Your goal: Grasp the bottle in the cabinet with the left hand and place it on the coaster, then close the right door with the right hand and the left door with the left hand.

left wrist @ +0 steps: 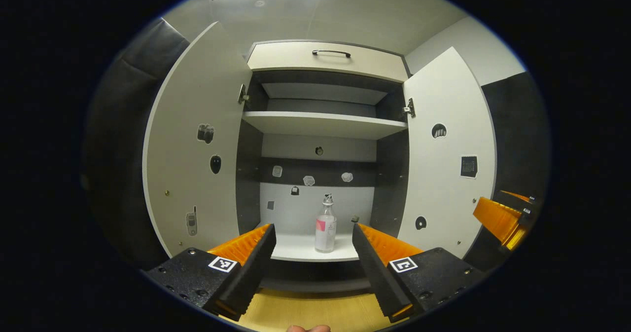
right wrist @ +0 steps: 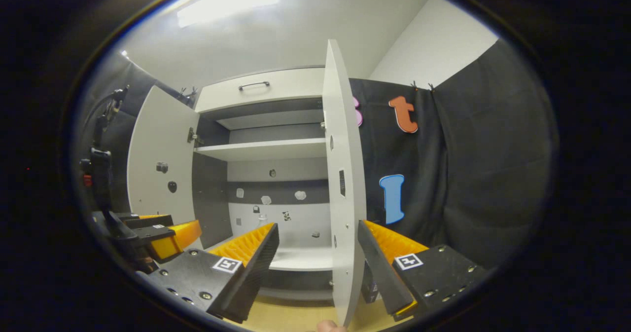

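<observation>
A clear bottle (left wrist: 326, 226) with a pink label stands upright on the cabinet's bottom shelf (left wrist: 296, 249), toward the front. My left gripper (left wrist: 313, 238) is open in front of the cabinet, fingers apart on either side of the bottle, short of it. Both doors hang open: the left door (left wrist: 194, 144) and the right door (left wrist: 446, 159). In the right gripper view the right door (right wrist: 345, 189) shows edge-on between my open right gripper's fingers (right wrist: 318, 240). Only the bottle's top (right wrist: 262, 218) peeks over one finger there. The right gripper (left wrist: 503, 216) also appears at the left gripper view's far right.
An upper shelf (left wrist: 320, 124) and a drawer with a dark handle (left wrist: 331, 53) sit above. Small stickers dot the cabinet's back wall and both doors. A wooden surface (left wrist: 315, 312) lies below the cabinet. Black cloth (right wrist: 468, 174) hangs right of the cabinet. The left gripper (right wrist: 162, 236) shows far left.
</observation>
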{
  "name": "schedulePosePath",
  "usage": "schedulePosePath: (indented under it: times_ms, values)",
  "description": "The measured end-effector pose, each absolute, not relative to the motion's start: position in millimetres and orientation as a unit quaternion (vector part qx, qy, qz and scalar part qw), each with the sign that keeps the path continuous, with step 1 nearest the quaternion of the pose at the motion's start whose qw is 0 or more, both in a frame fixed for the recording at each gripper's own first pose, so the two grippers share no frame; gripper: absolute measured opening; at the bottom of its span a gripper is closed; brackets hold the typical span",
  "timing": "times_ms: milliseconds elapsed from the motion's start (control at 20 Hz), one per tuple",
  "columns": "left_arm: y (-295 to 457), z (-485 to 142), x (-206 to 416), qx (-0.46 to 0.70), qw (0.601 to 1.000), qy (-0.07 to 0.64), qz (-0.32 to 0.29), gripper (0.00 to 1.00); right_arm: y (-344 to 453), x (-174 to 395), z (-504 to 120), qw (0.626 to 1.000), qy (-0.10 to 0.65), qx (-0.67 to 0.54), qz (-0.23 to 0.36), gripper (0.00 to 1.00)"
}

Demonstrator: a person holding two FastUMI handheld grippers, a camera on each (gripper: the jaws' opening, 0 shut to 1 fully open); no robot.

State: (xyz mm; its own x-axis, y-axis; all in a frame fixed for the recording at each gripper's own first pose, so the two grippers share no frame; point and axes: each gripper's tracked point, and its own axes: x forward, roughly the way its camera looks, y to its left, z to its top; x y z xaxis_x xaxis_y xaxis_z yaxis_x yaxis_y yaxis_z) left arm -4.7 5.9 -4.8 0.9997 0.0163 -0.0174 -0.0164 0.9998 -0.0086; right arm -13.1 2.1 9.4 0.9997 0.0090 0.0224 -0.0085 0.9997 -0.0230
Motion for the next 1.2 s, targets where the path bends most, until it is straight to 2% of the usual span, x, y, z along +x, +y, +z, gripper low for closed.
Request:
schedulePosePath:
  times_ms: [250,500,800,1200]
  values:
    - [7,-22,30,-0.003,1.0,0.02,-0.01,0.96,-17,-20,10,0.999,-0.011,-0.027,-0.016,0.97]
    - [6,-43,95,0.001,0.999,0.04,-0.035,0.96,-50,-35,8,0.996,-0.006,-0.056,-0.064,0.97]
    - [-15,-81,176,0.004,0.994,0.085,-0.074,0.97,-99,-53,16,0.986,-0.01,-0.082,-0.142,0.97]
    - [-18,-108,261,0.025,0.992,0.104,-0.07,0.97,-151,-84,16,0.964,-0.007,-0.1,-0.246,0.97]
